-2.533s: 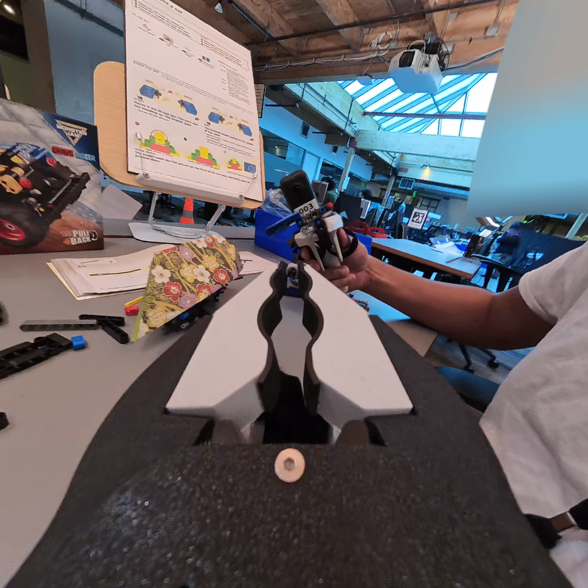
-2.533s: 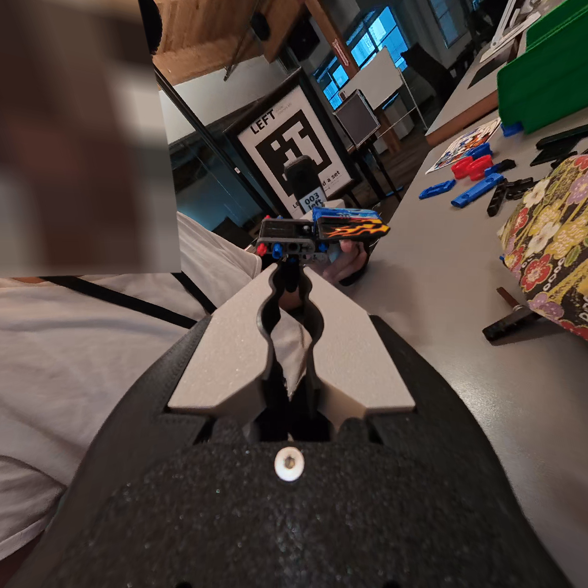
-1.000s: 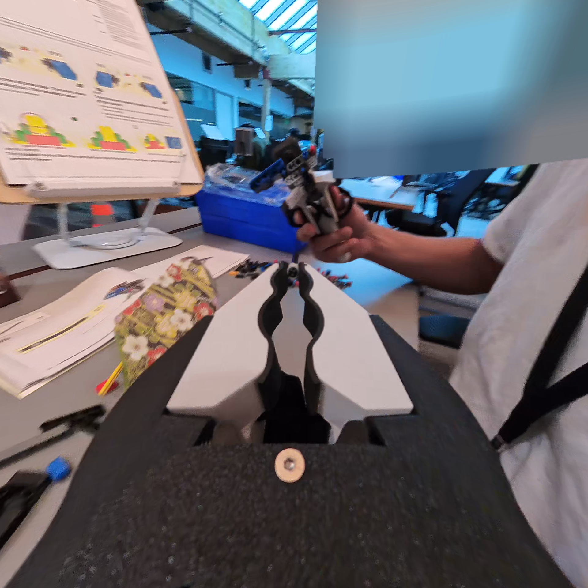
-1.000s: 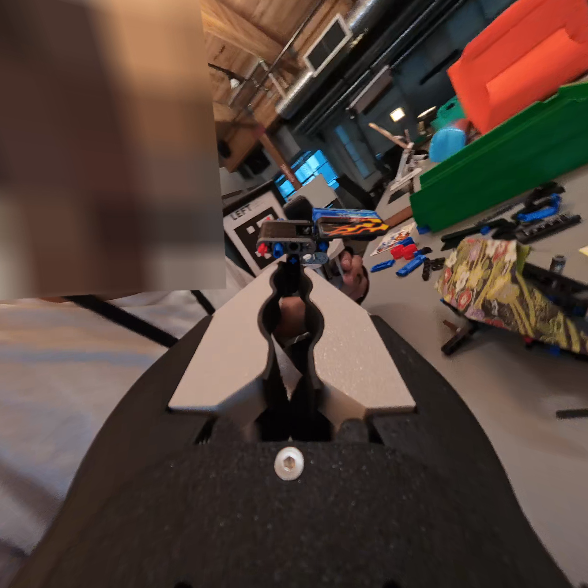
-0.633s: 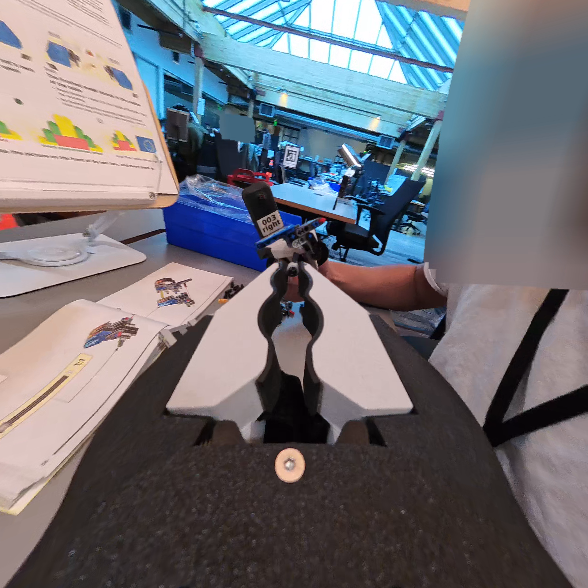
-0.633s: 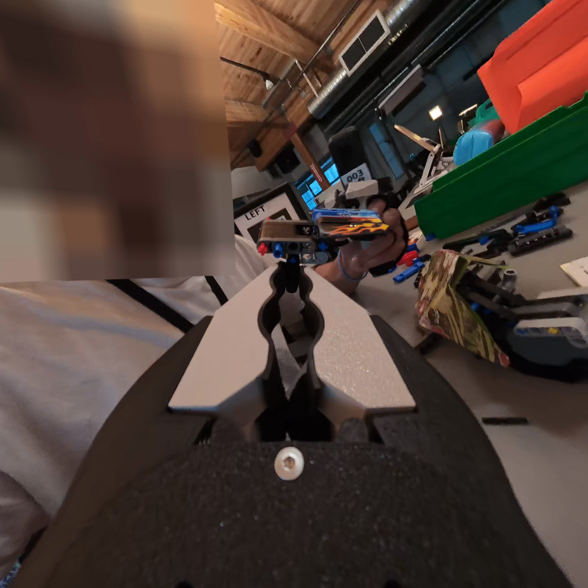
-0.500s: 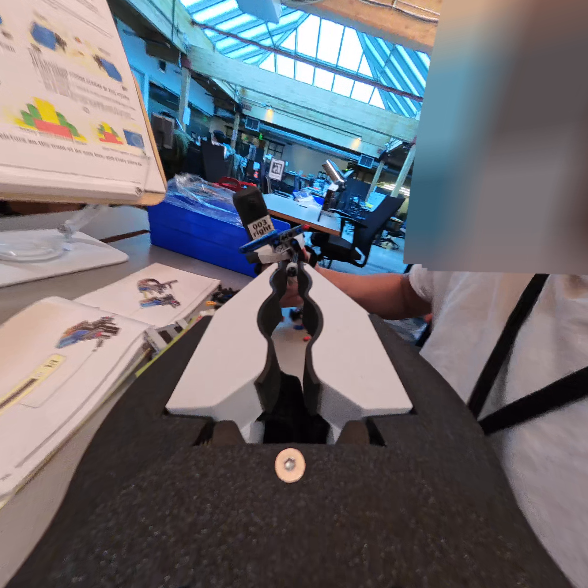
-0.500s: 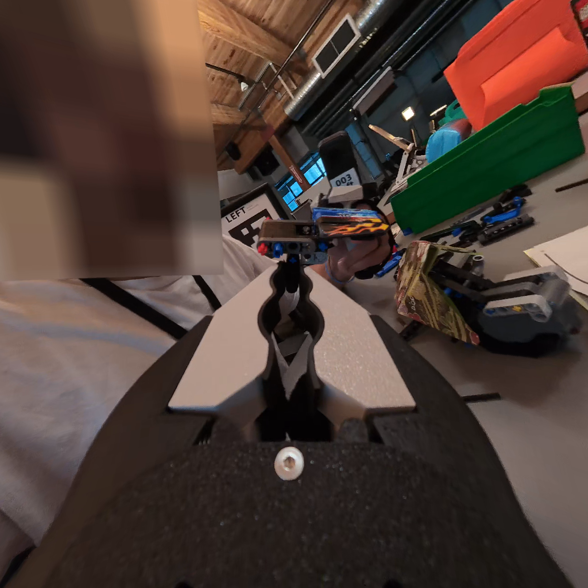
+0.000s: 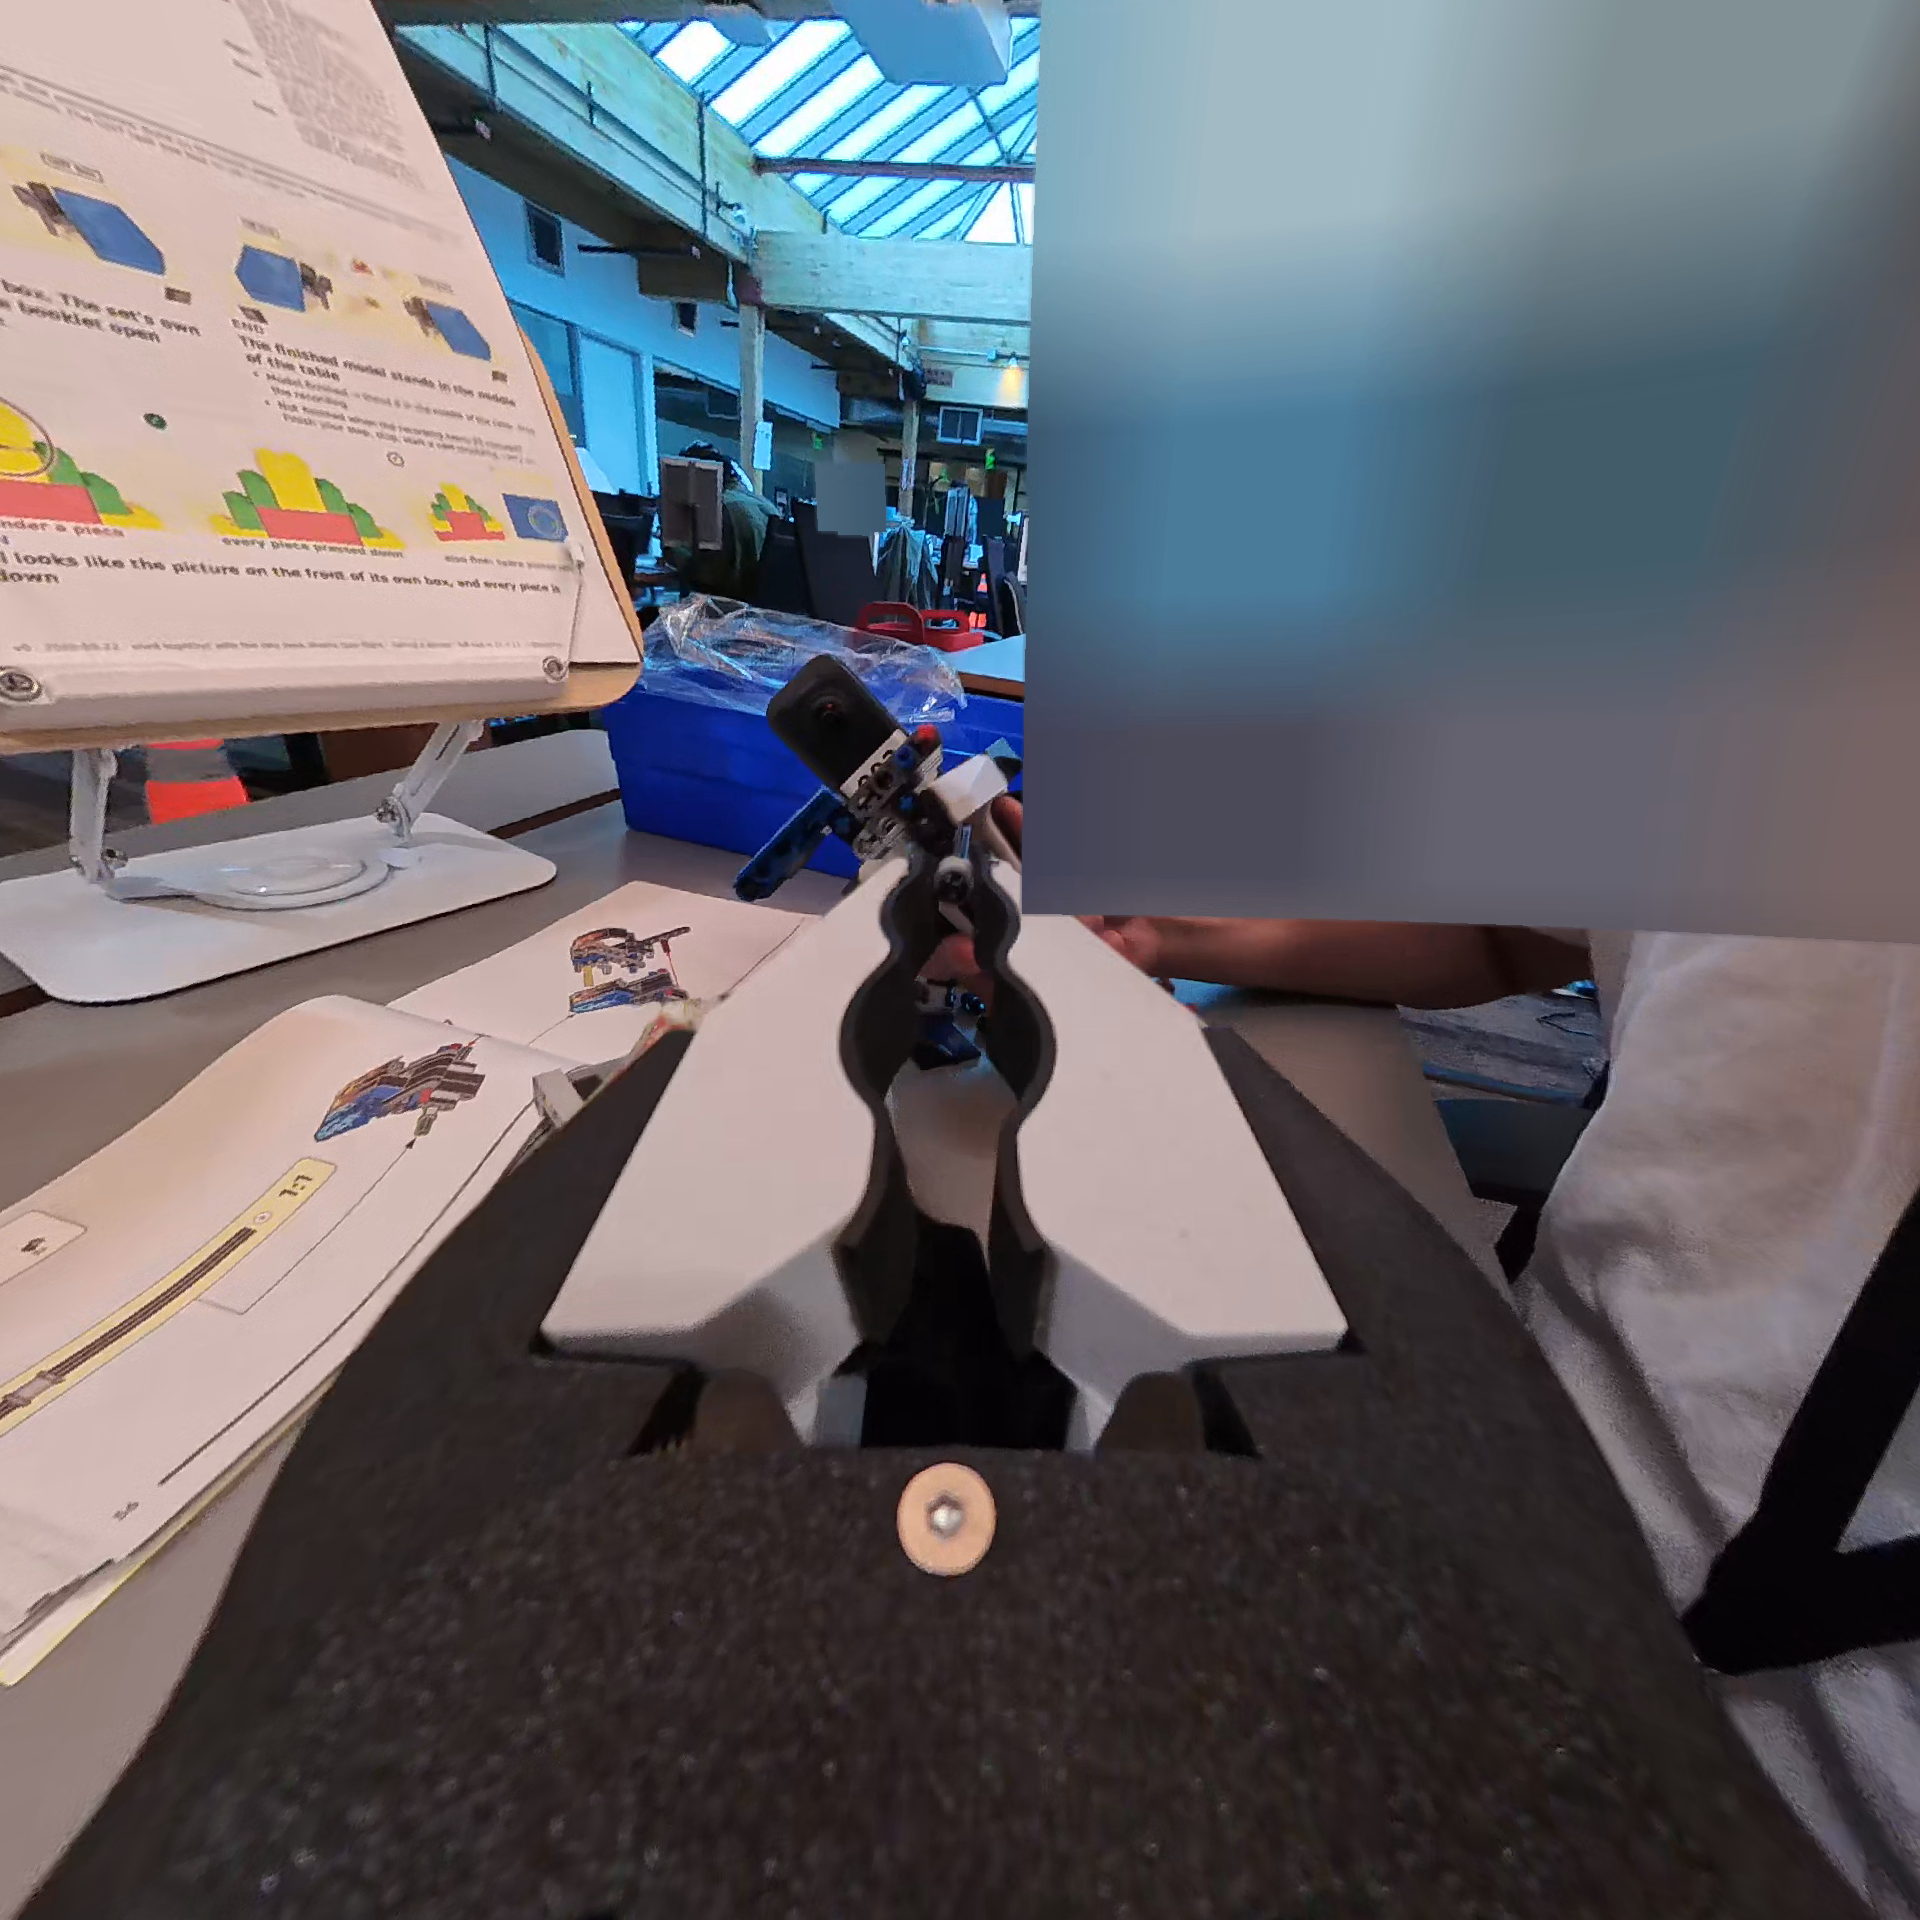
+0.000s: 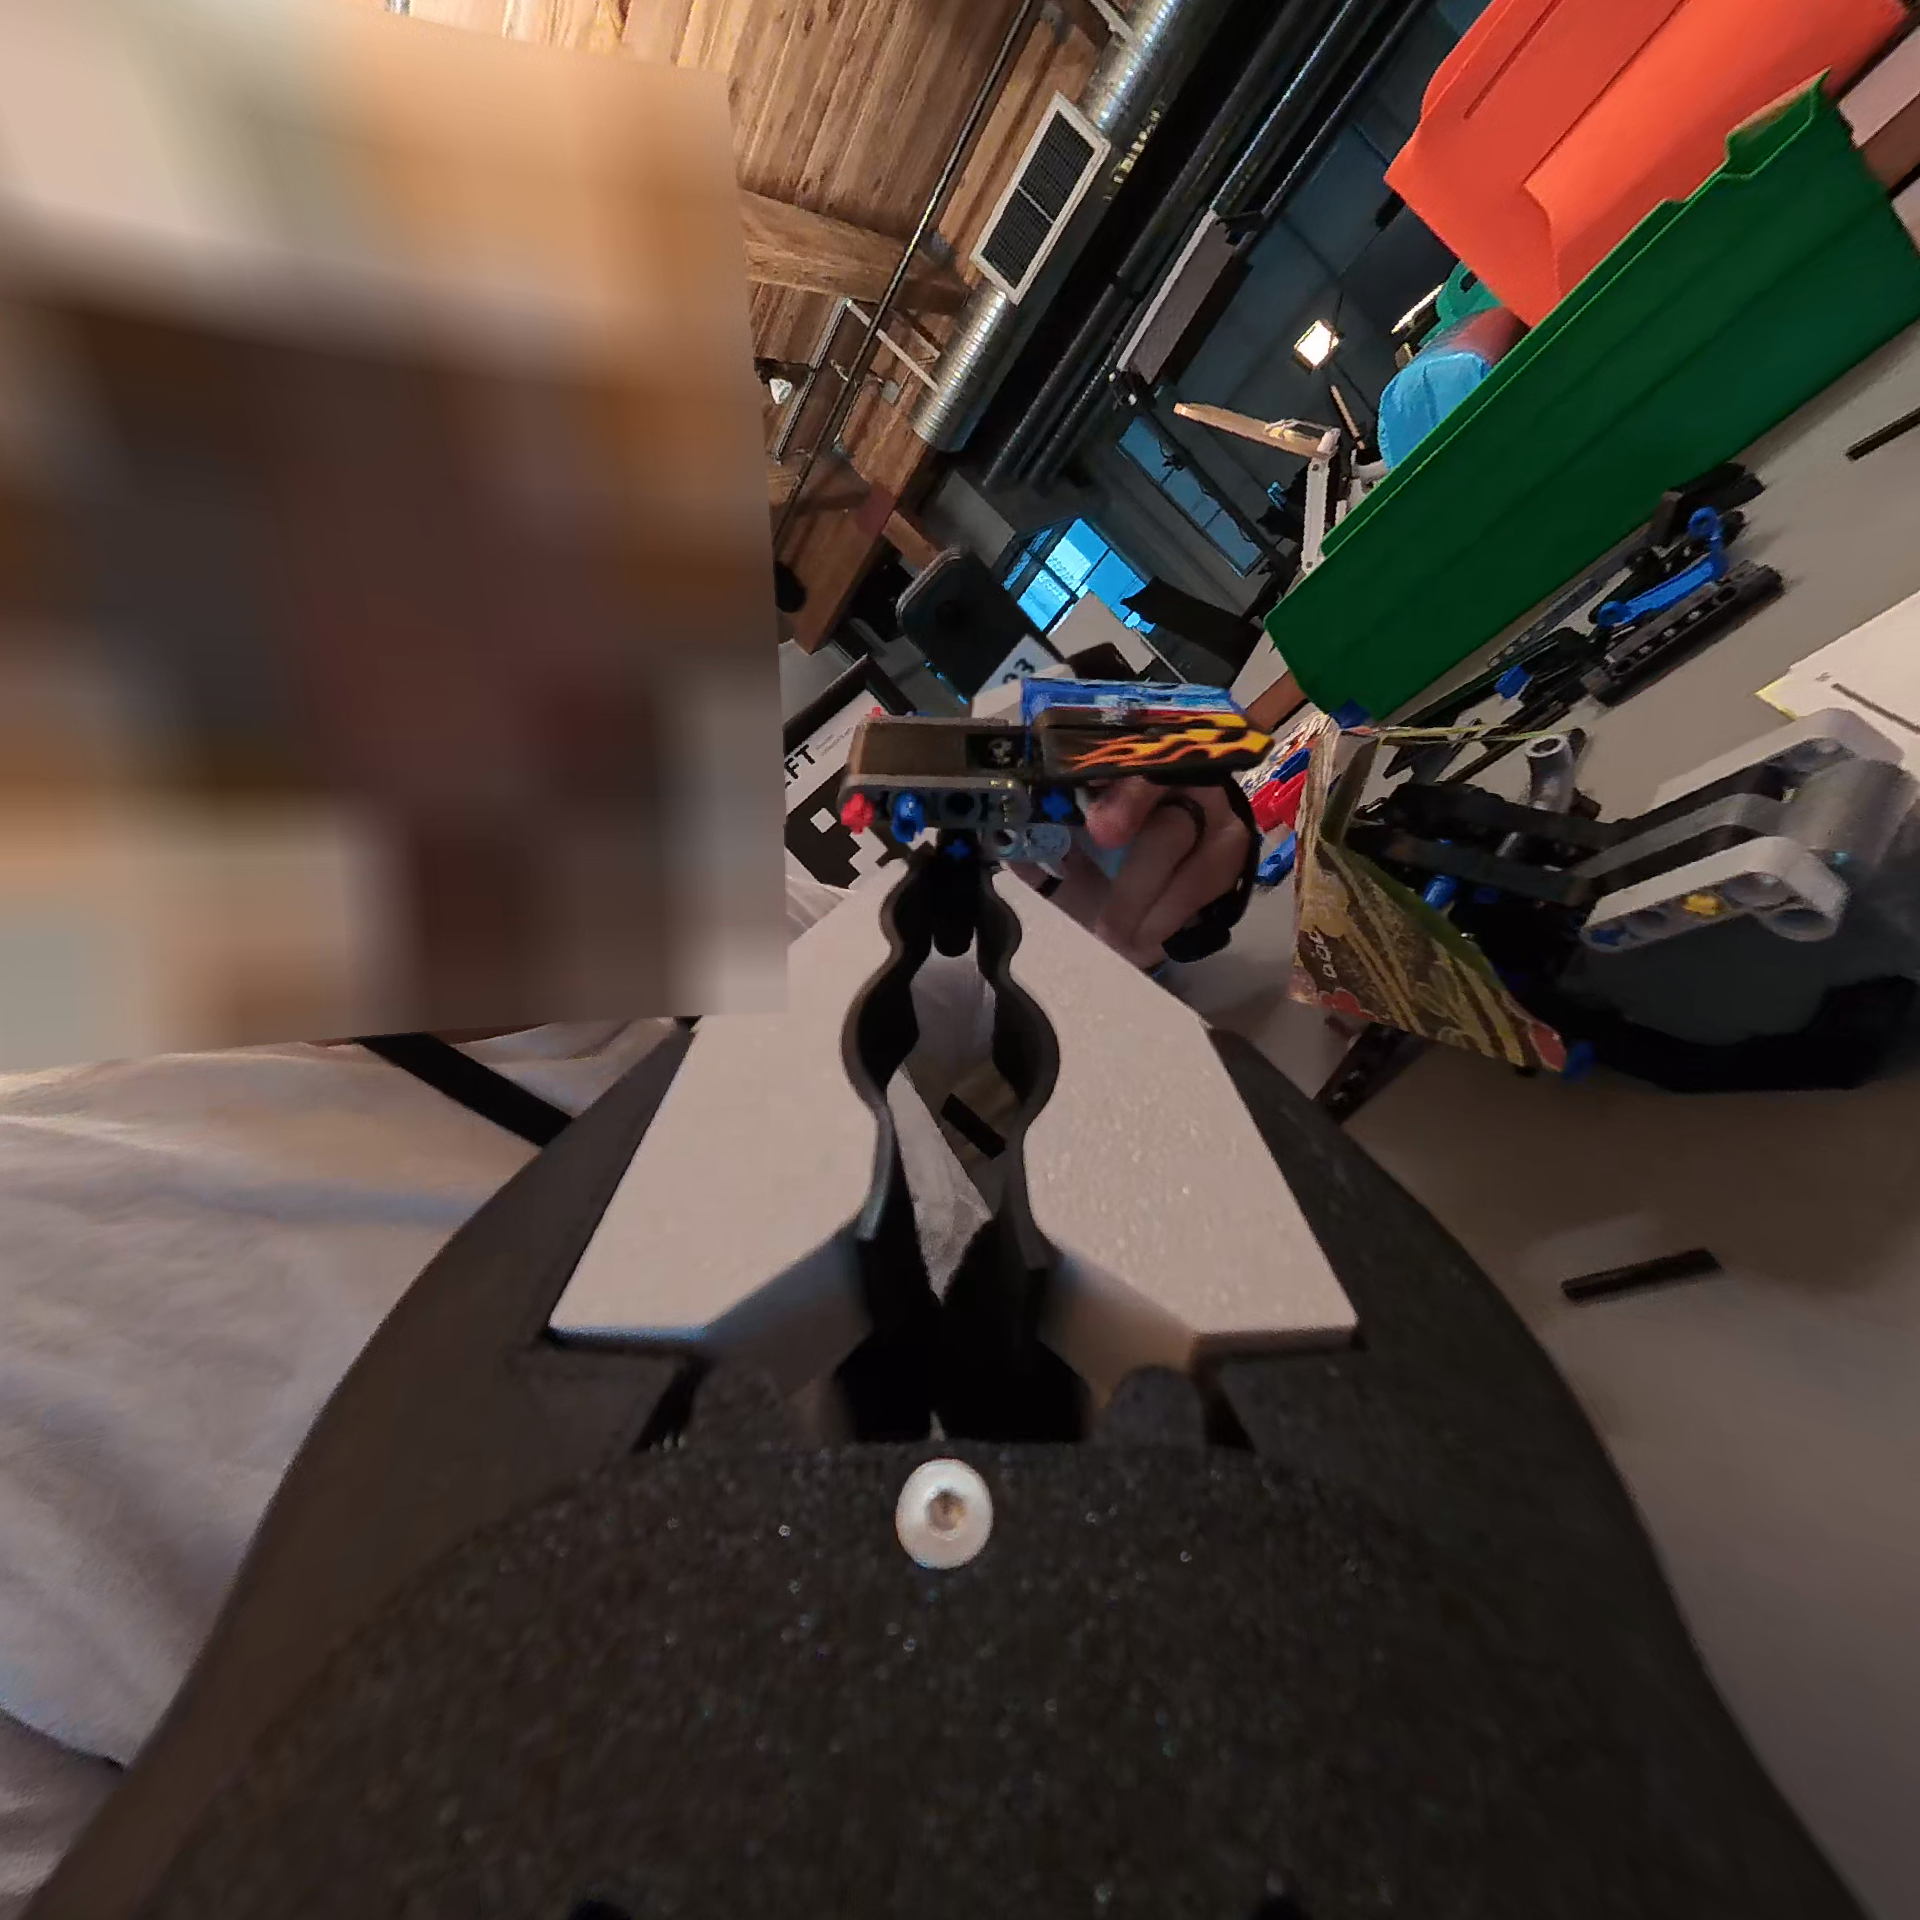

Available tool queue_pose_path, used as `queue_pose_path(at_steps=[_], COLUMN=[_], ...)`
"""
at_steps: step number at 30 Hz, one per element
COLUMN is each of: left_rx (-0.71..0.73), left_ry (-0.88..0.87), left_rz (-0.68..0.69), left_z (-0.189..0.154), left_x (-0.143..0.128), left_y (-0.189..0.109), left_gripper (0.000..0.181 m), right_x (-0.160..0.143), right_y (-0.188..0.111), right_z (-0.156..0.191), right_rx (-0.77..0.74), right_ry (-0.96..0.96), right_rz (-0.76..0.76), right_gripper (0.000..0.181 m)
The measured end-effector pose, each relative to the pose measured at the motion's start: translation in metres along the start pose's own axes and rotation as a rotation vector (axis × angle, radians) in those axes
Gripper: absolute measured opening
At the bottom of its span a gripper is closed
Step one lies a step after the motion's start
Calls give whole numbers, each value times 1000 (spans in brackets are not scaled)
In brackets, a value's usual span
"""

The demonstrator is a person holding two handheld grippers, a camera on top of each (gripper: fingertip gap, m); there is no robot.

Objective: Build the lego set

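Two grippers are raised above the grey table, each with its fingers drawn together on something small. The left gripper pinches a small grey-white pin piece at its very tips, the fingers otherwise closed to a thin wavy gap. The right gripper is clamped on the underside of a lego sub-assembly: a dark flat panel joined to a blue panel with orange flames, with red and blue pins along its lower beam. In the left wrist view that same sub-assembly shows just beyond the pin piece, tilted, with a blue beam slanting down to its left; whether the two touch I cannot tell.

Taking the sub-assembly as landmark in the right wrist view: directly behind it is the hand that holds the left gripper's handle. To its right, on the table, stands the partly built lego model, black and grey beams with a floral patterned cloth draped on its near side. Farther right and beyond lie loose black and blue beams, and behind those a green bin. A short black axle lies alone on the table below and to the right.

In the left wrist view, left of the sub-assembly, an open instruction booklet lies flat, a printed sheet on a stand rises behind it, and a blue bin sits just behind.
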State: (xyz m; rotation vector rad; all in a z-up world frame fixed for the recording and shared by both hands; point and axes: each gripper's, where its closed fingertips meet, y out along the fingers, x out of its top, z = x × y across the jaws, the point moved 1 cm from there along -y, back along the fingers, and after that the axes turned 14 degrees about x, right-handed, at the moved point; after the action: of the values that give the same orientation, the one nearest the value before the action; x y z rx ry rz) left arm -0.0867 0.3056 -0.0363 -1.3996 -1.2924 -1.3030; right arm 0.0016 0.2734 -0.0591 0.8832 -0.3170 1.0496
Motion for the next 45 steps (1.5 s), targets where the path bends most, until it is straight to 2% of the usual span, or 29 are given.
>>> queue_pose_path(at_steps=[8,17,26,31,34,38,45], left_rx=[-2,-4,-16,-4,-7,-31,-39], left_ry=[-32,11,54,173,265,252,56], left_rz=[40,24,56,75,117,127,120], left_z=[0,-4,-5,-5,-11,-23,-21], left_x=[-12,-10,-14,-20,-33,-40,-36], left_y=[7,9,6,4,8,13,18], left_gripper=[4,4,4,4,4,4,4], right_x=[-6,-13,-16,-19,-31,-43,-37], right_y=[6,13,12,11,16,30,30], right_z=[-5,-1,-4,-8,-13,-11,-9], right_rx=[1,44,25,-11,-45,-52,-111], right_ry=[10,38,39,64,80,33,-63], right_rz=[26,44,76,99,164,235,227], right_gripper=[6,6,6,6,6,6,6])
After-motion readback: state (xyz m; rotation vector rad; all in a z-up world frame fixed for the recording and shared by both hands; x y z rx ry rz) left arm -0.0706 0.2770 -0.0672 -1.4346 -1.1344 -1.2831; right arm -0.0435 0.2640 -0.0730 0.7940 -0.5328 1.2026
